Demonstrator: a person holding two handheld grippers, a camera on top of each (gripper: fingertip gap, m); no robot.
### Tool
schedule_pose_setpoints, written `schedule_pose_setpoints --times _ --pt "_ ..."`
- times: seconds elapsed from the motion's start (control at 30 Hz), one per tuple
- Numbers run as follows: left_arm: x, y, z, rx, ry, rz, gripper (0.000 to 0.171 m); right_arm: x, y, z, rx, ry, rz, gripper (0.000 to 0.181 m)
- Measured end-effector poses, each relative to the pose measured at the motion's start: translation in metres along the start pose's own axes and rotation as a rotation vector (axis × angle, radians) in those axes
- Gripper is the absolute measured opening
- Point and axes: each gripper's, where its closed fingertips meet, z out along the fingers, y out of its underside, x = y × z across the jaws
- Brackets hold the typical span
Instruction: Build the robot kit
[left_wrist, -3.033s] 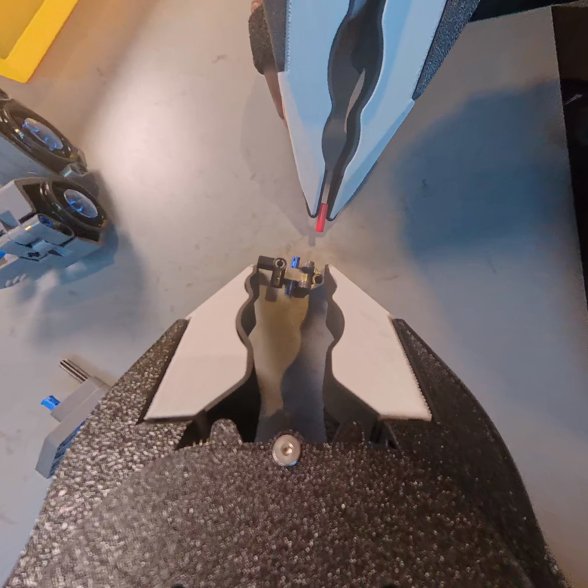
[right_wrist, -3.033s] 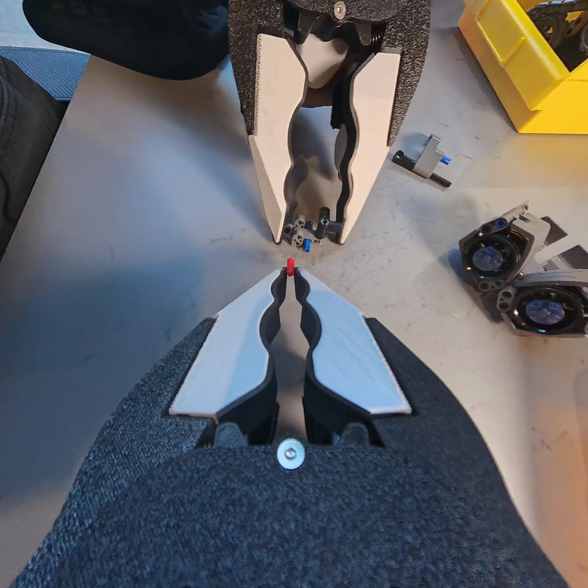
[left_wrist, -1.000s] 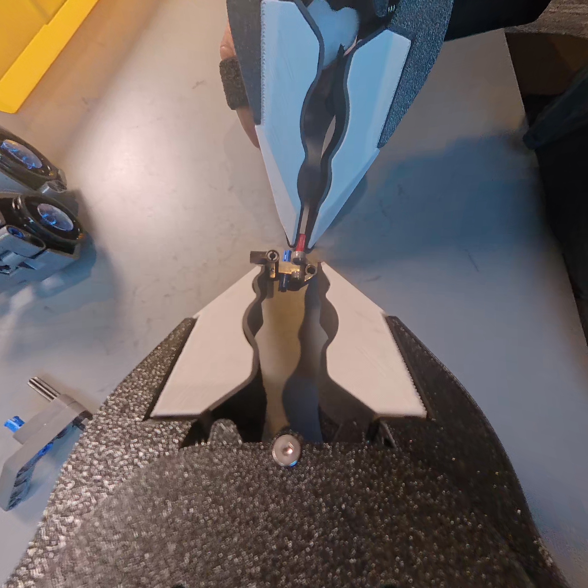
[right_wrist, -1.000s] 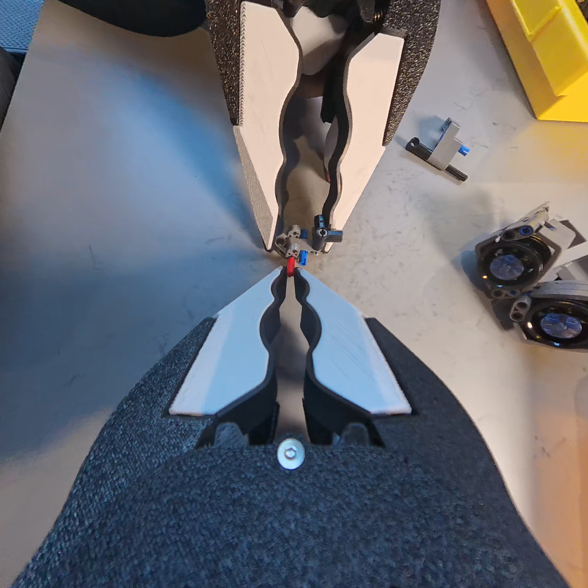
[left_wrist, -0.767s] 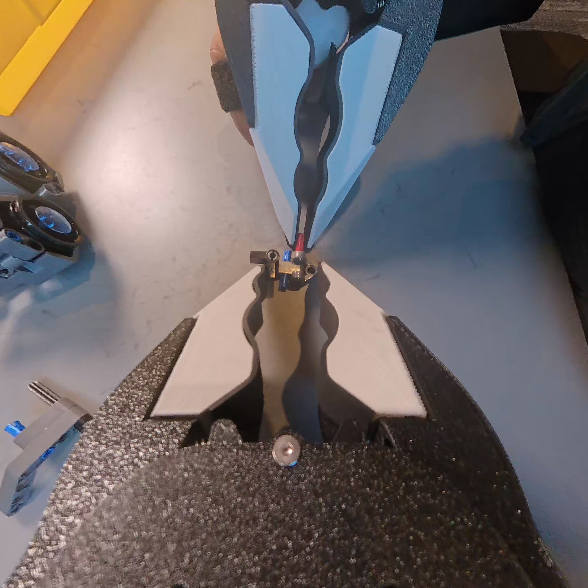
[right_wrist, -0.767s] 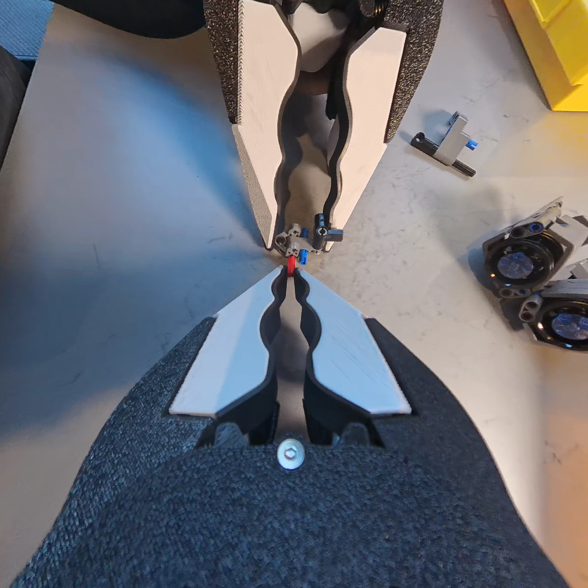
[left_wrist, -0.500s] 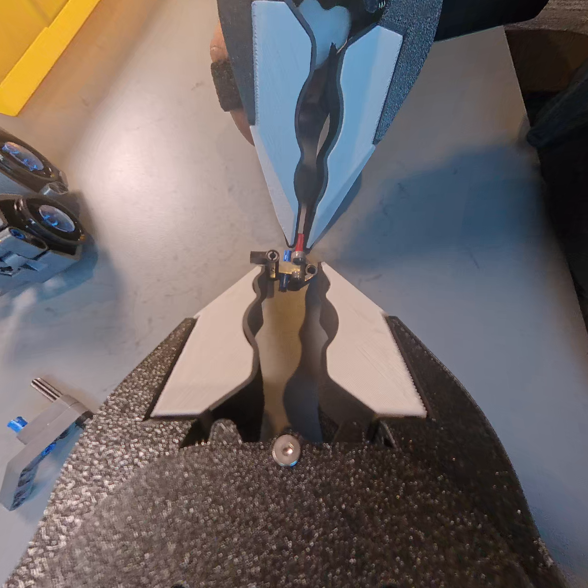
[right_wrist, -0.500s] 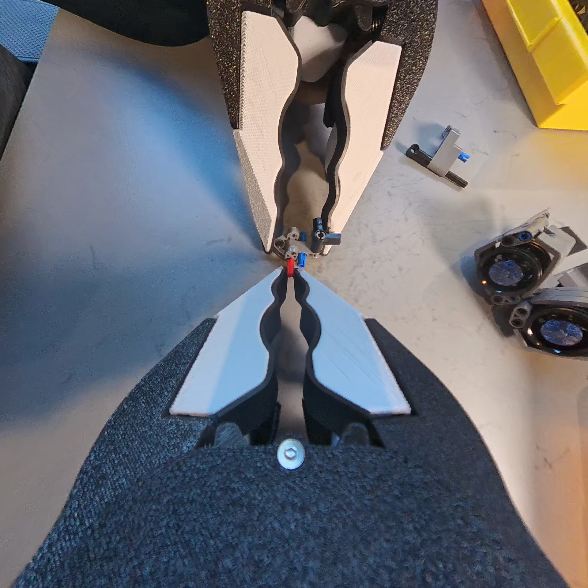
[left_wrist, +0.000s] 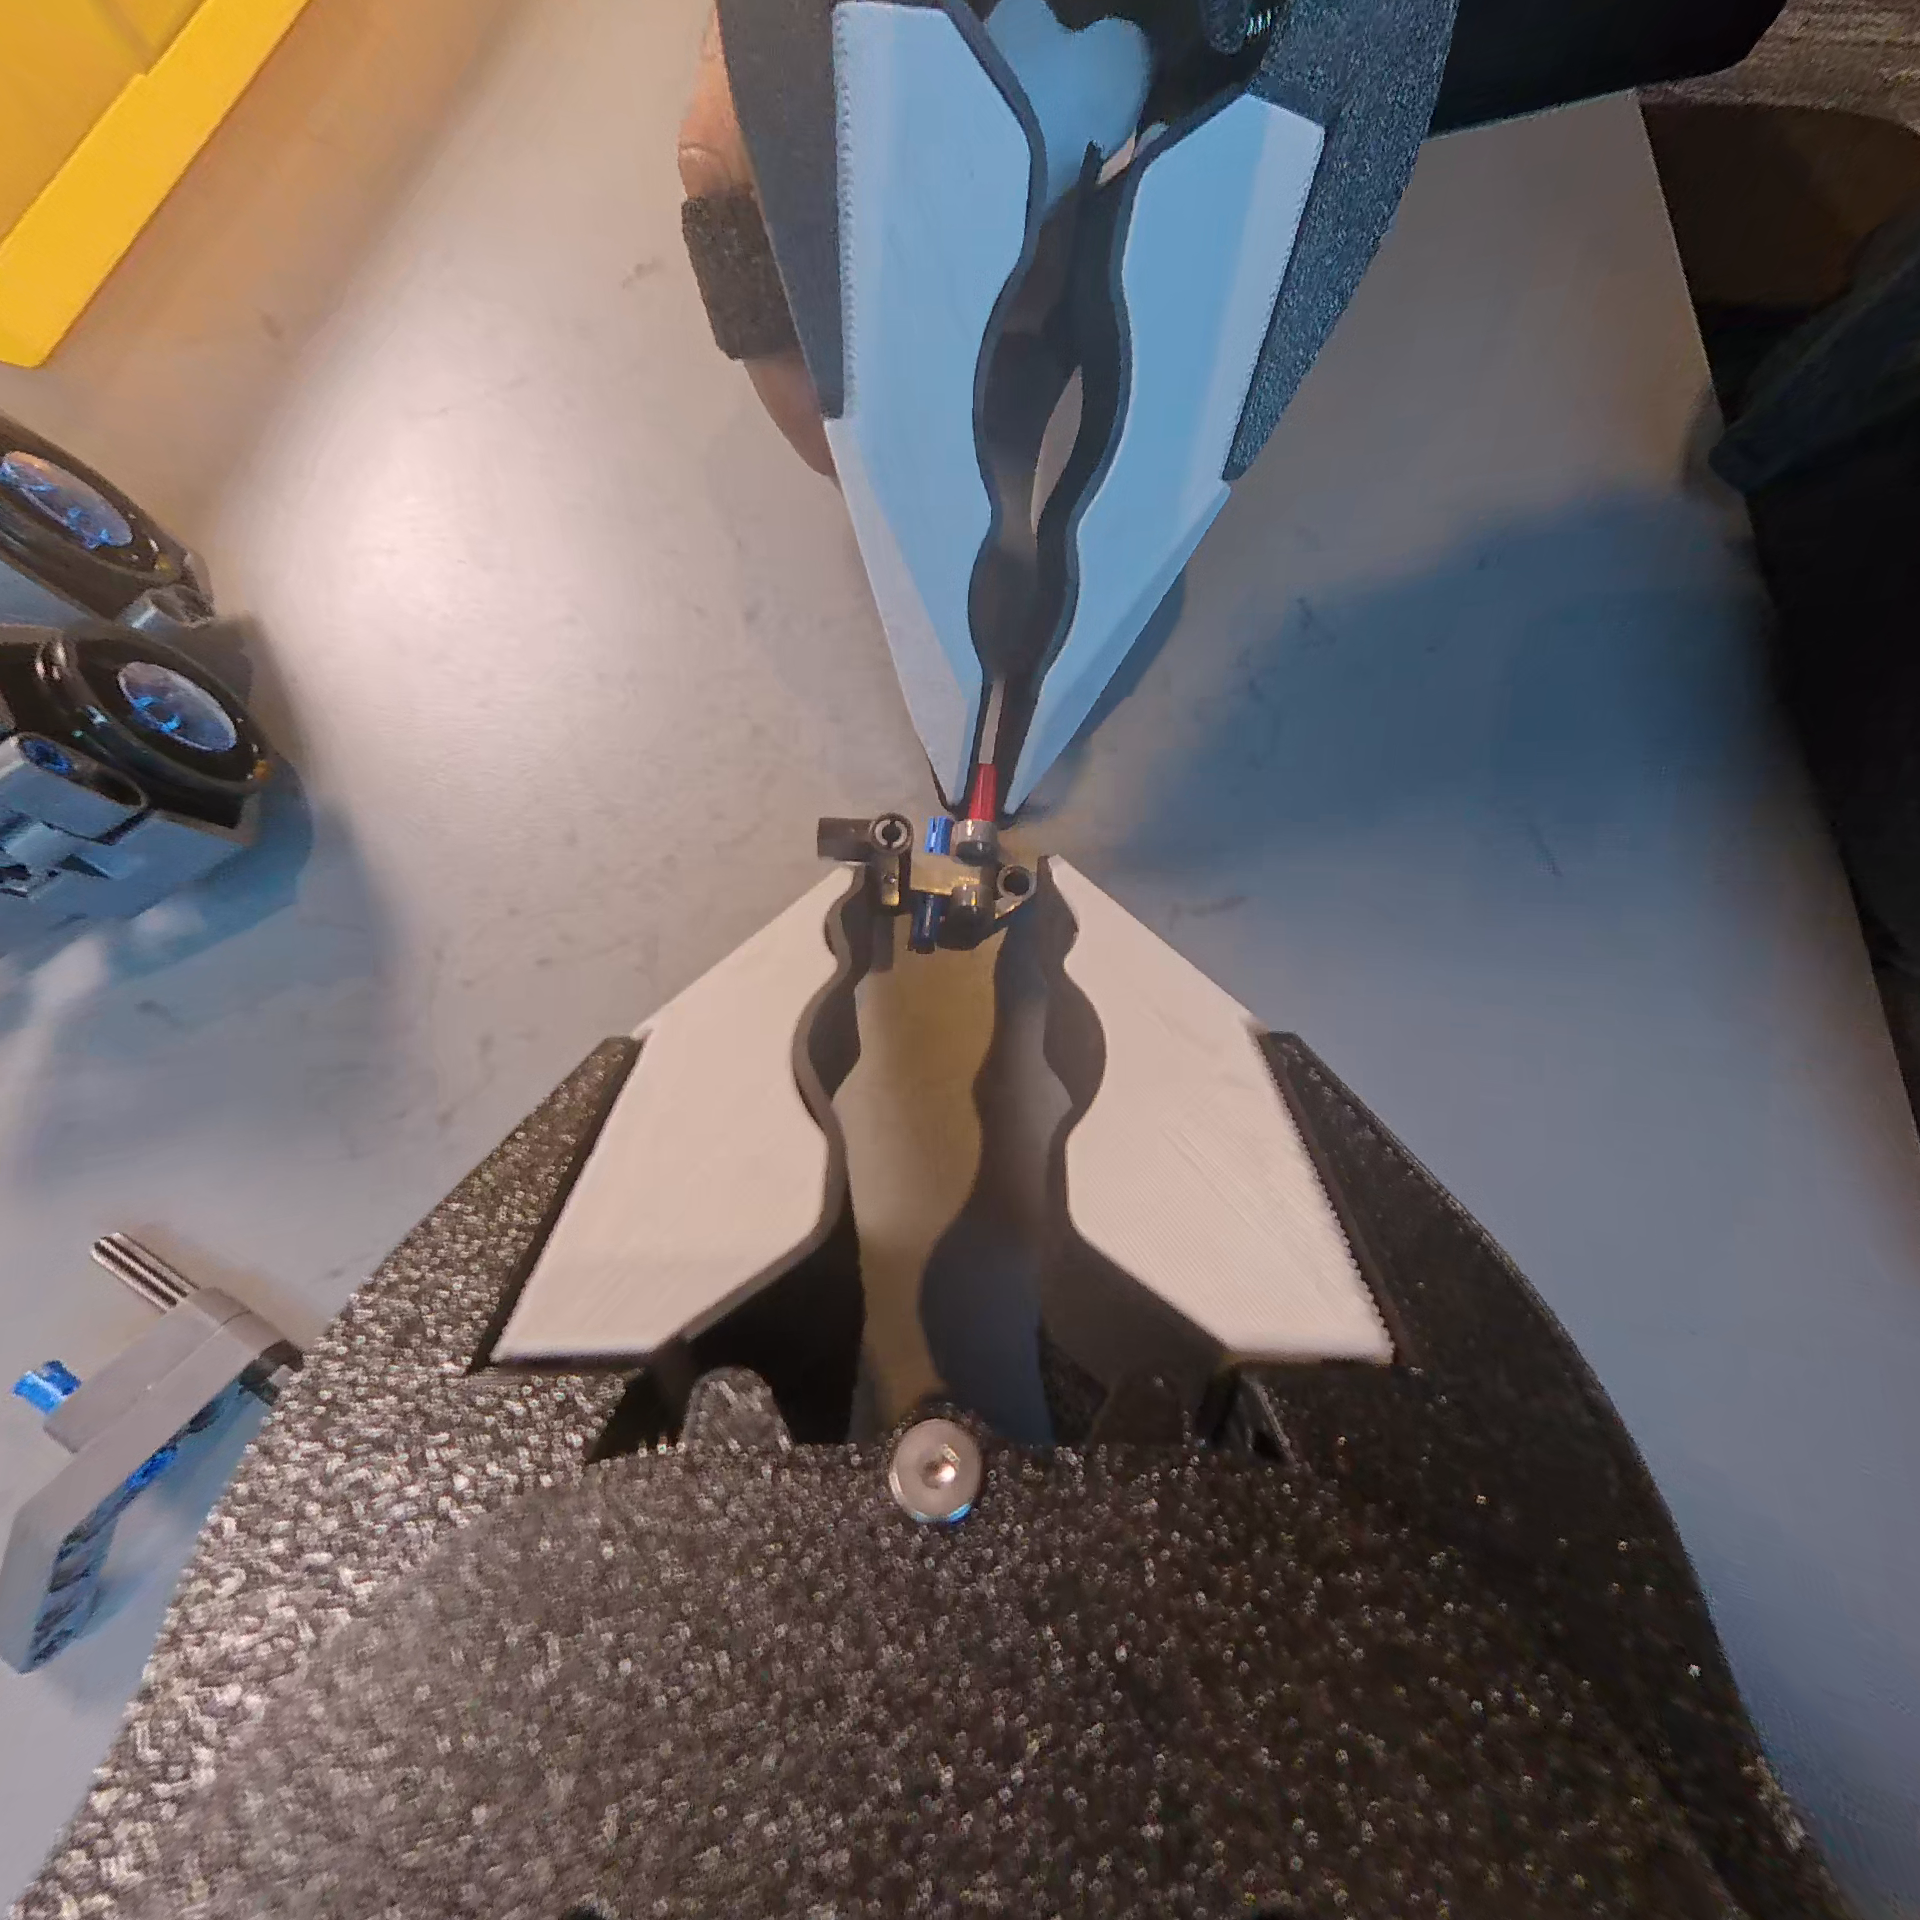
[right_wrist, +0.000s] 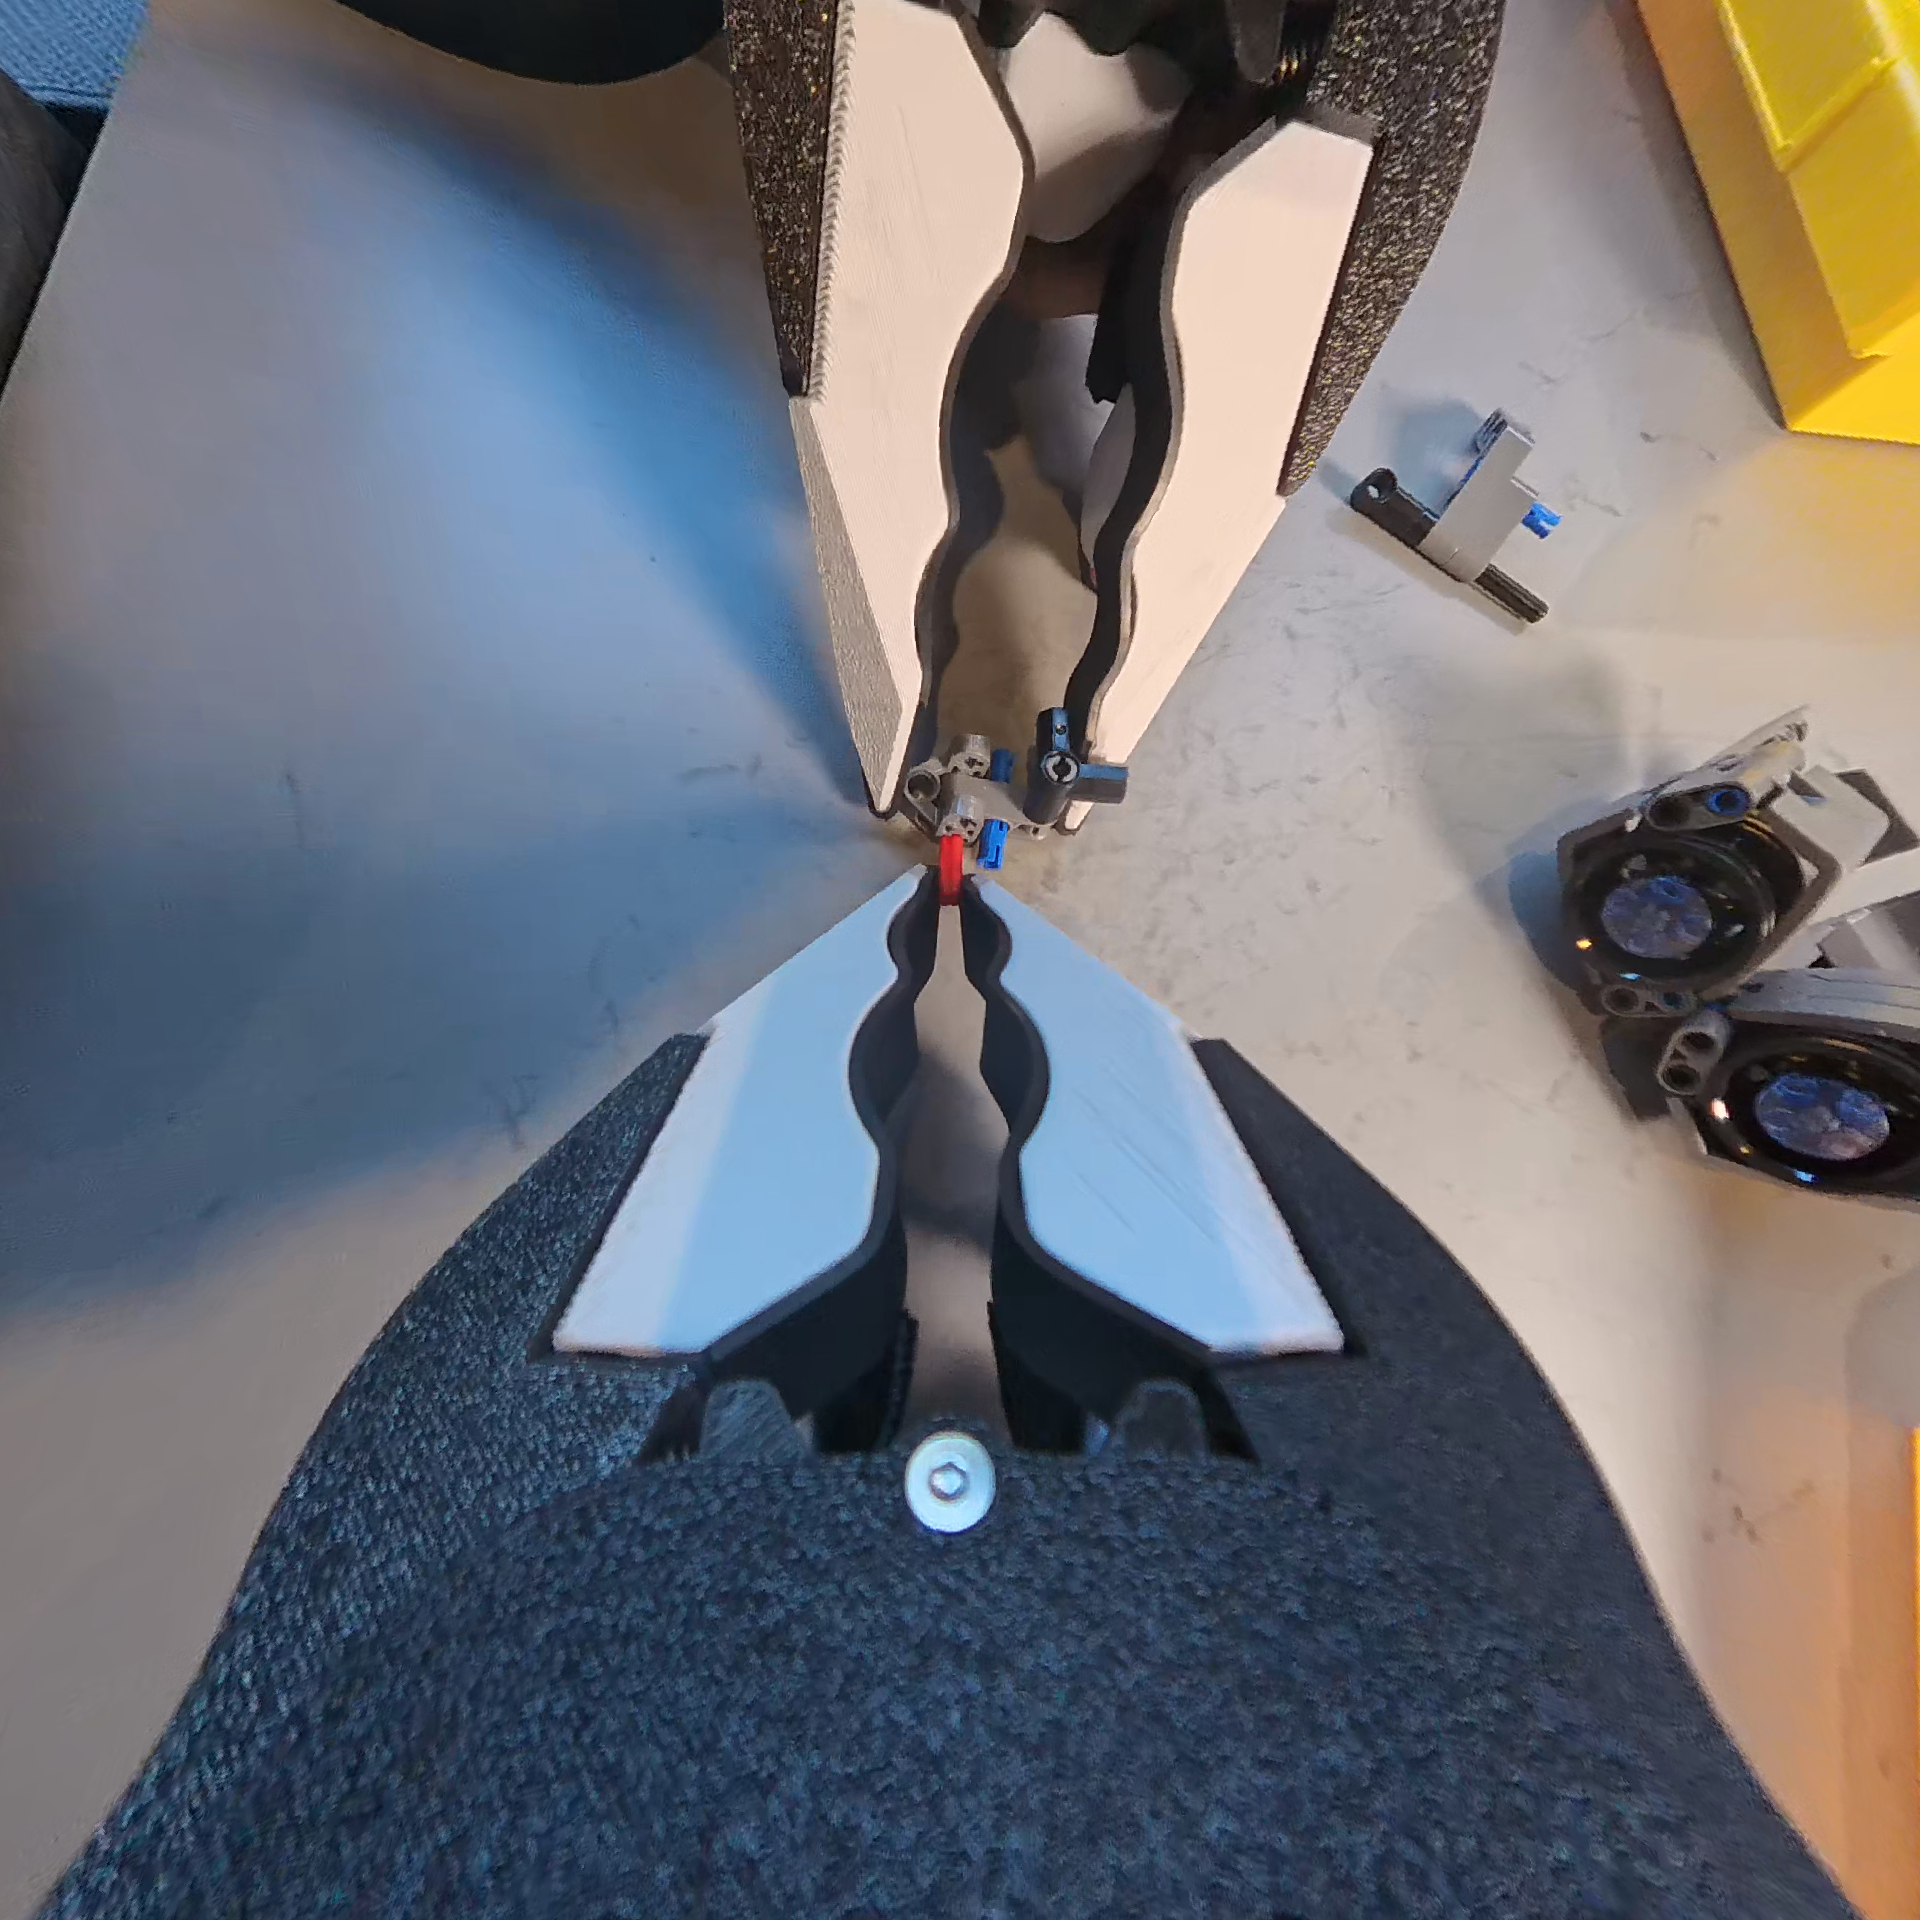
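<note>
1. The red pin has its rear end hidden between the tips of the right gripper; how far it enters the small grey and black assembly is too small to tell.
2. The yellow bin is cut off by the top and right edges.
3. The lower black wheel unit runs past the right edge.
4. In the left wrist view, the grey bracket piece is blurred and partly covered by the left gripper's body.
</note>
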Motion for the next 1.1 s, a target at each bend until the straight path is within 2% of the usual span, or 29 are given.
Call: schedule_pose_setpoints --times 0.17,0.3,0.57,0.73,0.83,1.0,1.1 --pt "0.0 0.0 0.0 0.0 -0.012 0.002 0.031 0.0 0.001 0.0 -0.024 -0.031 0.073 0.002" --pt "0.0 0.0 0.0 0.001 -0.023 0.004 0.031 0.0 0.0 0.0 0.013 -0.037 0.111 0.001" --pt "-0.002 0.0 -0.003 0.007 -0.021 -0.024 0.03 0.002 -0.003 0.0 0.036 -0.02 0.082 0.001" --pt "-0.005 -0.005 -0.009 0.052 -0.019 -0.055 0.03 0.007 -0.008 -0.002 0.075 0.004 0.081 0.001" --pt "-0.006 -0.014 -0.02 0.137 -0.002 -0.08 0.03 0.01 -0.018 -0.009 0.142 0.02 0.088 0.001" --pt "-0.003 -0.047 -0.049 0.392 0.075 -0.139 0.029 0.017 -0.05 -0.037 0.336 0.026 0.132 0.002" --pt "-0.001 -0.057 -0.058 0.47 0.1 -0.144 0.029 0.018 -0.06 -0.047 0.375 0.043 0.129 0.002"
